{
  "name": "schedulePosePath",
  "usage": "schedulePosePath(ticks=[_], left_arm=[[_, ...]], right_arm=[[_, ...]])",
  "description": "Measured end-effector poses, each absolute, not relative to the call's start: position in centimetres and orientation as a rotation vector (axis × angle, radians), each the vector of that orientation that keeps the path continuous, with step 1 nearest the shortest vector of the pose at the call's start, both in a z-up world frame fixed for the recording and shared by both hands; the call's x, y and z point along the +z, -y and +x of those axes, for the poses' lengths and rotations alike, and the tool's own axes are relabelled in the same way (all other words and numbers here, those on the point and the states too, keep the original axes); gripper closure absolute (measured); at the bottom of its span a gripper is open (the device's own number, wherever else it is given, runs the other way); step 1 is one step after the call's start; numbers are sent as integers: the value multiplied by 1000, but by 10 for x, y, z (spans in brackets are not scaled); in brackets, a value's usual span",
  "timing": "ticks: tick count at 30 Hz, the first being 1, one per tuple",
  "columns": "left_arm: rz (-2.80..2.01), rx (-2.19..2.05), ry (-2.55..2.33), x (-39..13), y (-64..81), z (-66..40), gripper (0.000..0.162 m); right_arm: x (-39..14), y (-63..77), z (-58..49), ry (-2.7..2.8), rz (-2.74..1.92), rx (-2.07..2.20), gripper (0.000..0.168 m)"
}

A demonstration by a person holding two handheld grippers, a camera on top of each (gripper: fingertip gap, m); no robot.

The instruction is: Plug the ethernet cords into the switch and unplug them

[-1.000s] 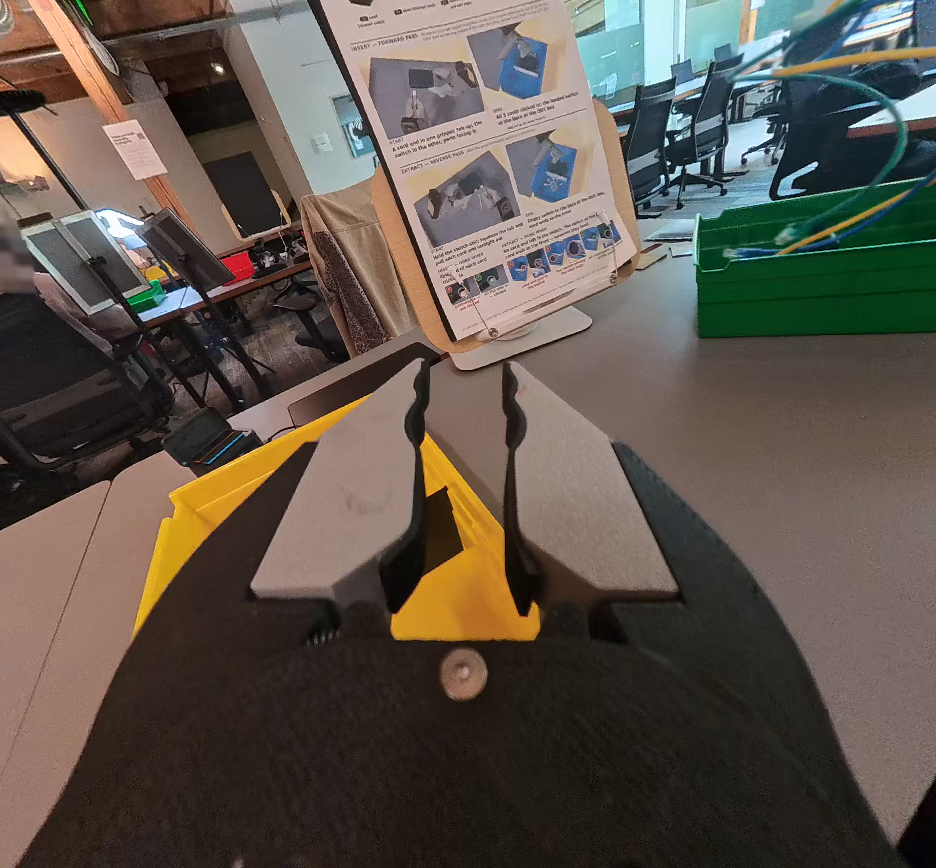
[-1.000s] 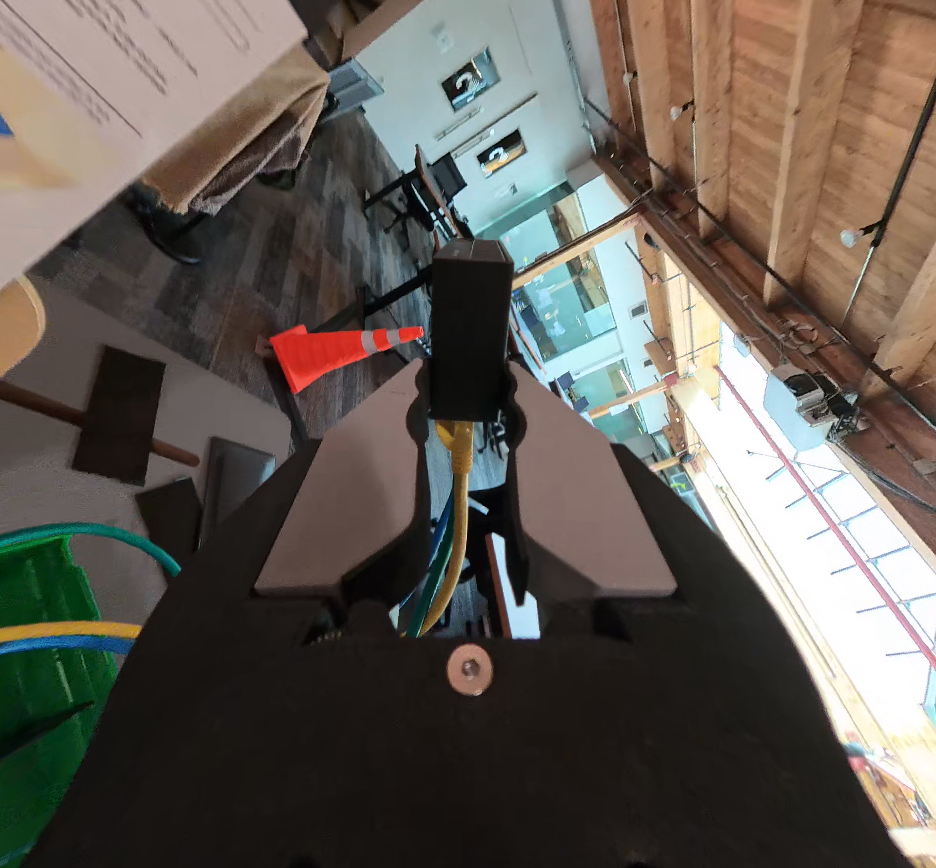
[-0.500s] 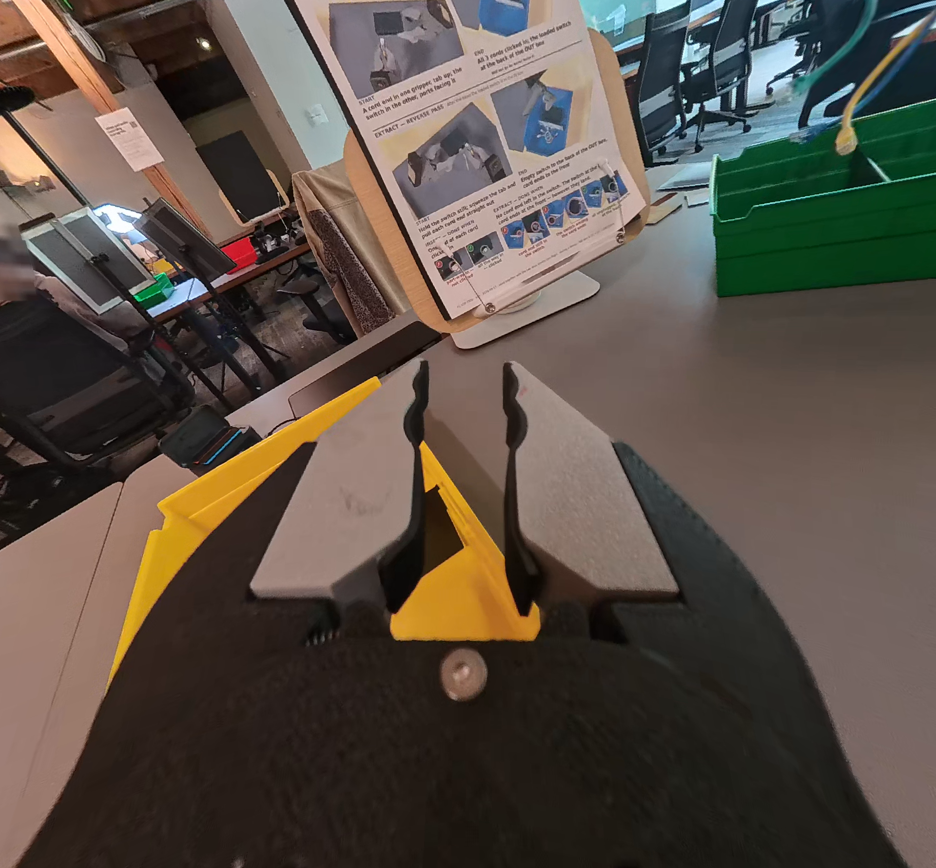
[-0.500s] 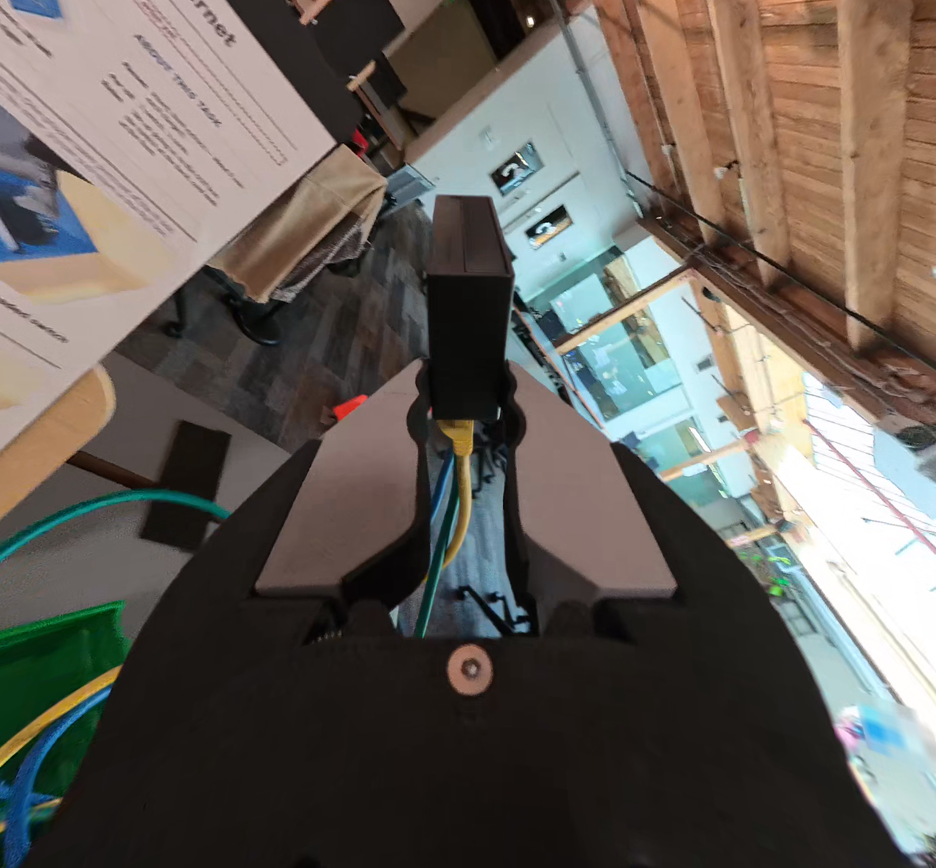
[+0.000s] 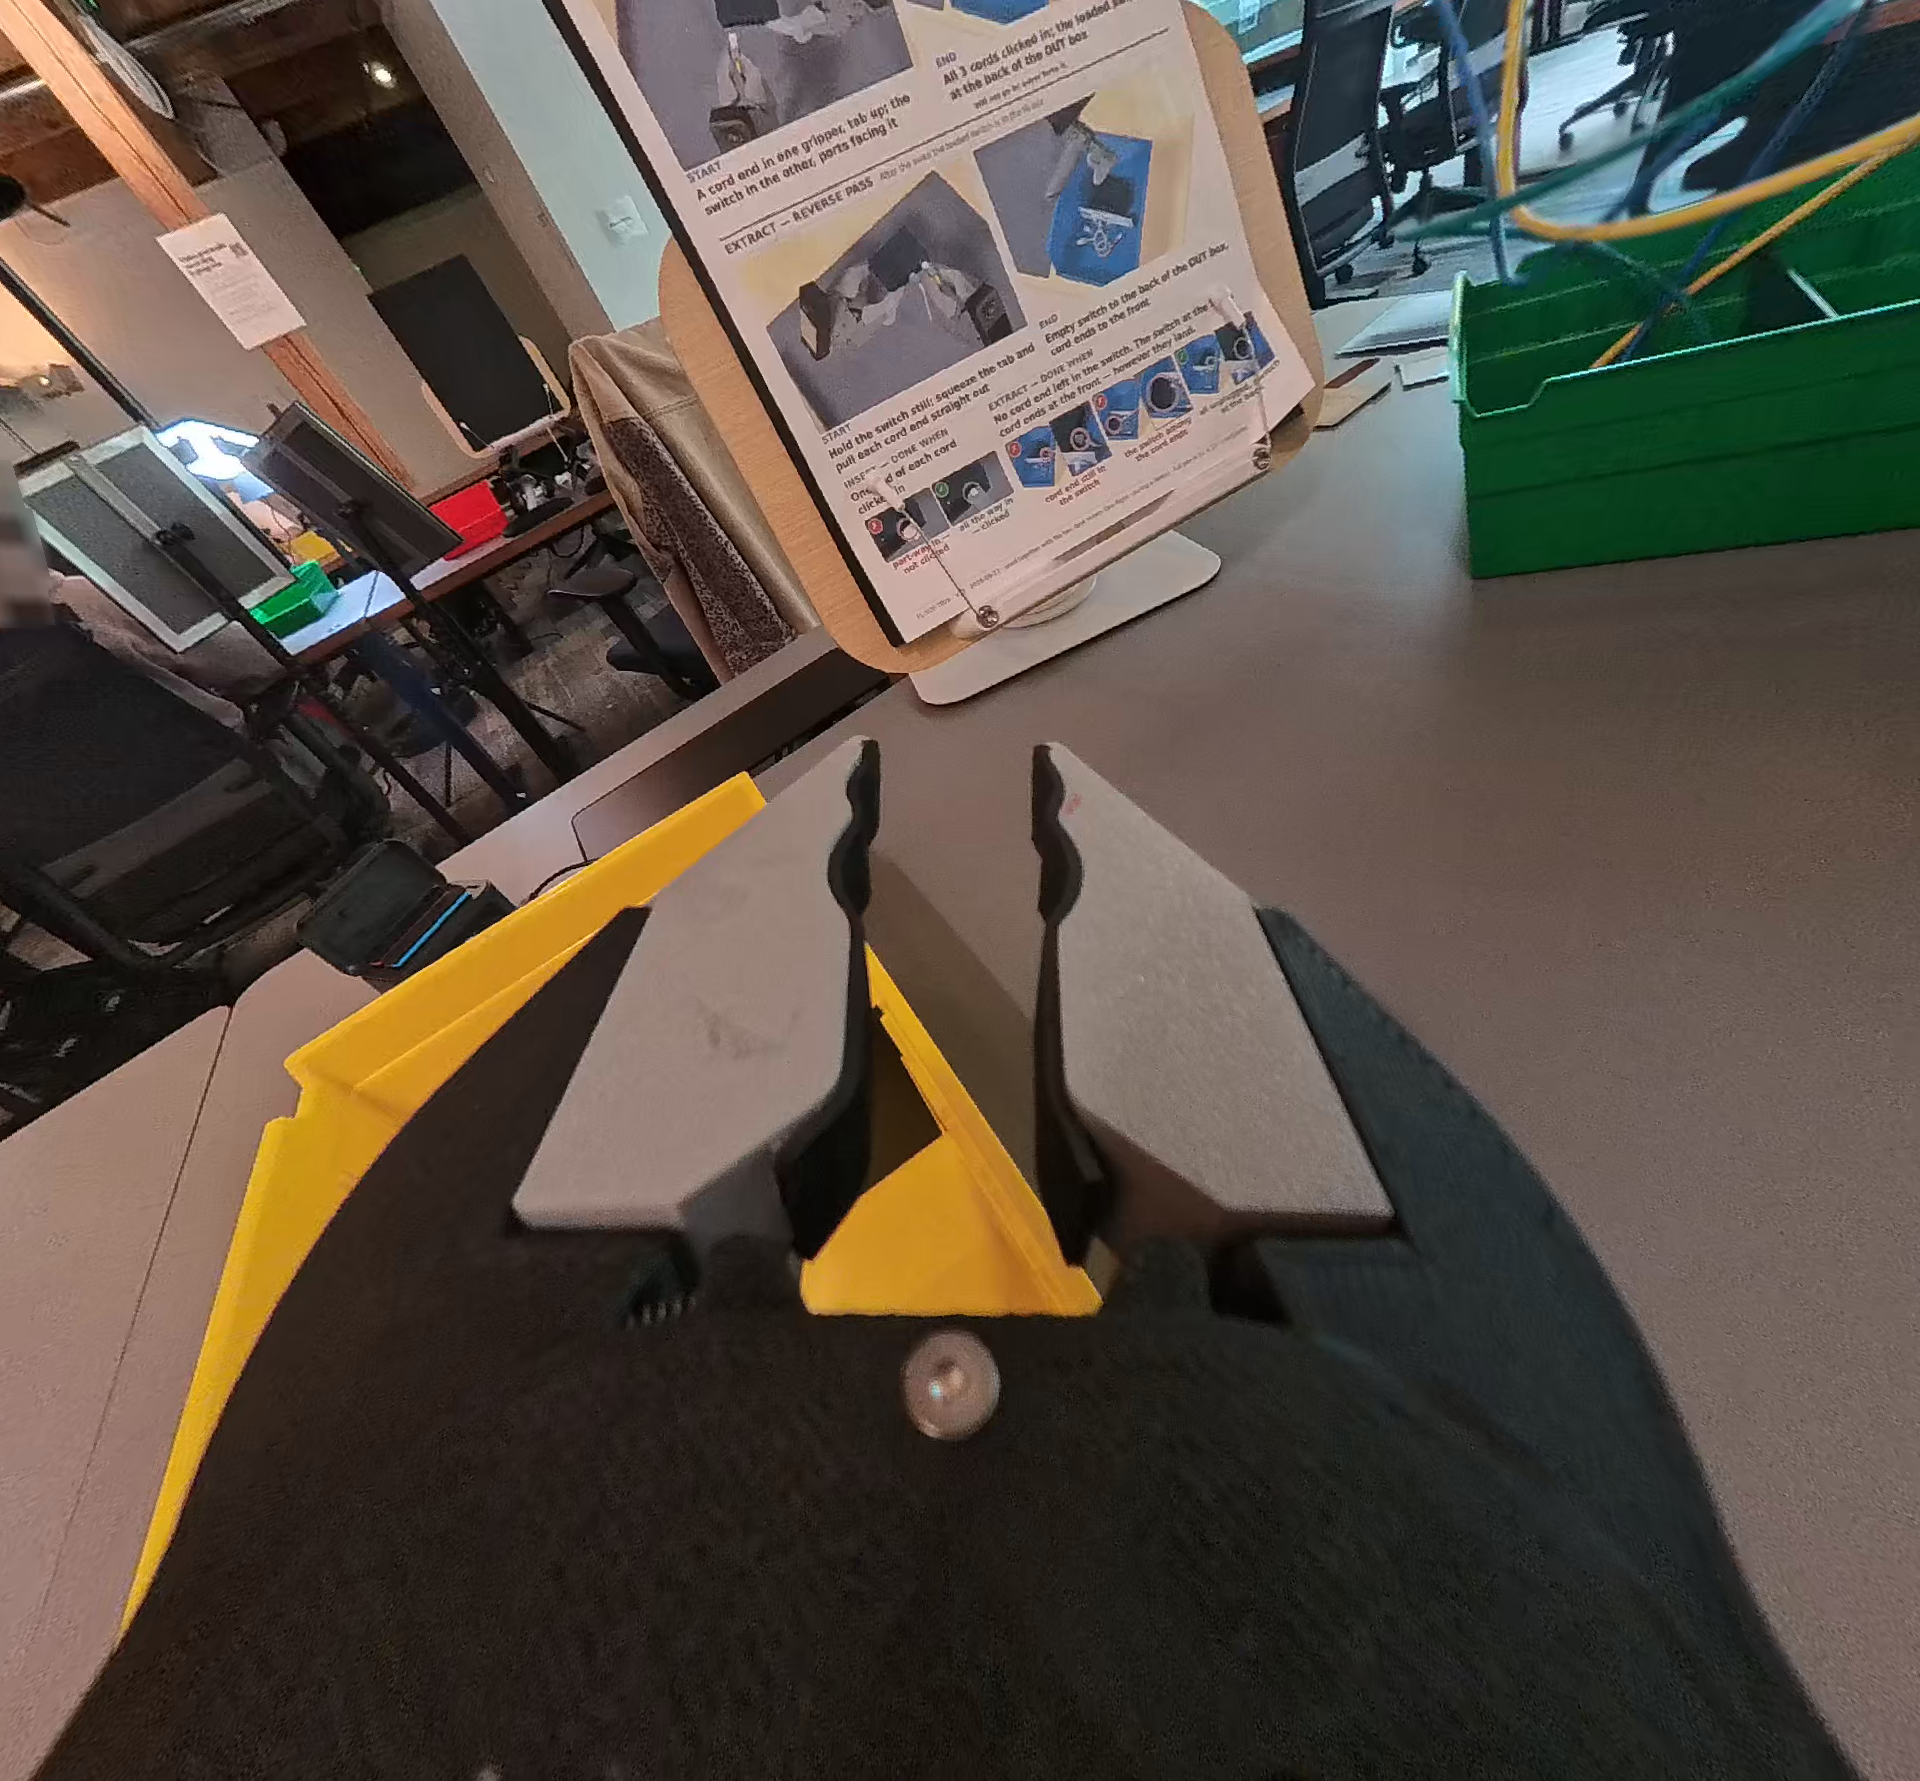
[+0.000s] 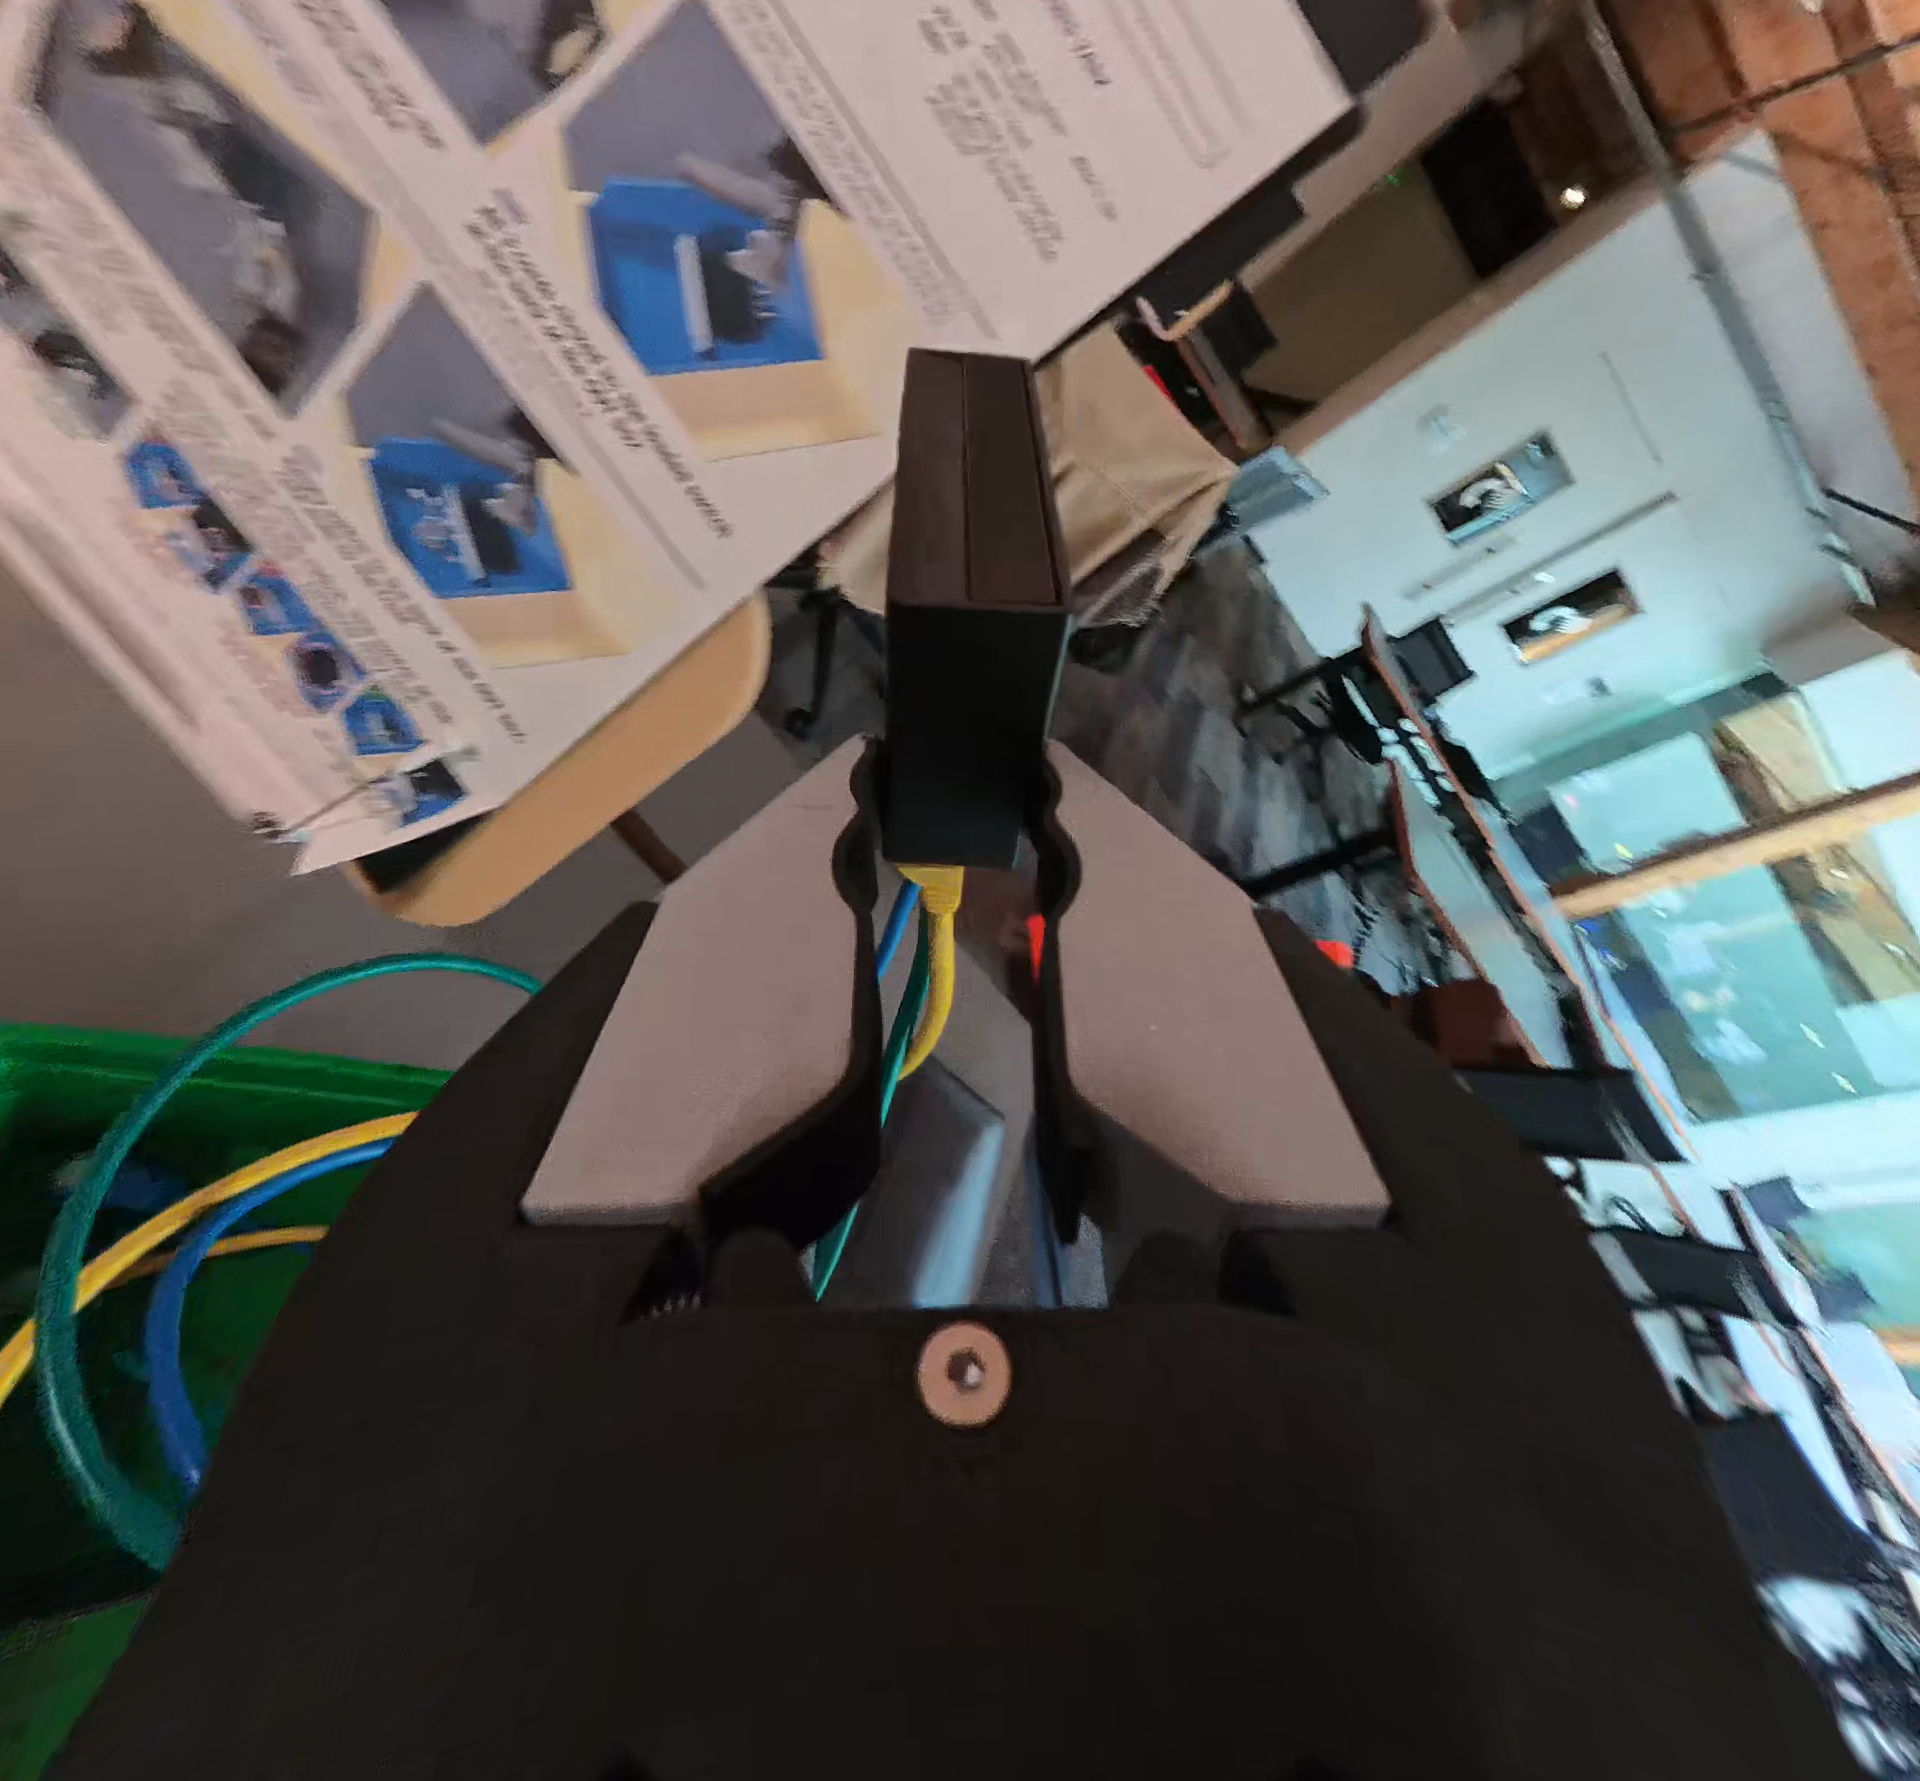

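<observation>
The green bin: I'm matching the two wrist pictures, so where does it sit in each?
Left wrist view: green bin at right edge, on the grey table, cords hanging into it.
Right wrist view: green bin at lower left, cords looping over it.
Shared landmark: instruction board.

**Black gripper bodies with grey wedge fingers**

The left gripper point(image 5: 951, 796) is seen in the lower half of the frame as a broad, matt black, textured body. Two grey wedge-shaped fingers point(image 5: 727, 1025) with wavy black inner edges are mounted on it. A round silver screw point(image 5: 949, 1385) is set at lower centre. The right gripper point(image 6: 956, 796) is built alike: black body, grey fingers point(image 6: 1174, 1035), and a copper-toned washer and screw point(image 6: 965, 1373).
</observation>
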State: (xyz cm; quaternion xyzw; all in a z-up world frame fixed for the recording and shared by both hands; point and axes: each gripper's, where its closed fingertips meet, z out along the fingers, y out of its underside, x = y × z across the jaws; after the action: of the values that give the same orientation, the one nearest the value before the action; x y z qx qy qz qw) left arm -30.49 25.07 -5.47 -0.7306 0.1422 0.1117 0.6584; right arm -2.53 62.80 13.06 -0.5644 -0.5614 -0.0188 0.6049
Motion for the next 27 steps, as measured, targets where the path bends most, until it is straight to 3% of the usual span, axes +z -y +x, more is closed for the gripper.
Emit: schedulePosePath(ticks=[6,12,20,25,27], left_arm=[[-1649,250,-321,-53,-248,-304,135],[-1643,271,-335,-51,-242,-302,135],[-1607,288,-318,-36,-228,-300,135],[-1598,274,-336,-33,-226,-291,135],[-1634,259,-309,-39,-229,-293,134]], right_arm=[[39,-589,-25,1532,-1270,49,145],[-73,-579,25,1836,-1273,-214,144],[-132,-543,34,2174,-1144,-457,143],[-180,-529,43,2261,-1547,-299,132],[-196,-529,50,2256,-1793,-194,152]])
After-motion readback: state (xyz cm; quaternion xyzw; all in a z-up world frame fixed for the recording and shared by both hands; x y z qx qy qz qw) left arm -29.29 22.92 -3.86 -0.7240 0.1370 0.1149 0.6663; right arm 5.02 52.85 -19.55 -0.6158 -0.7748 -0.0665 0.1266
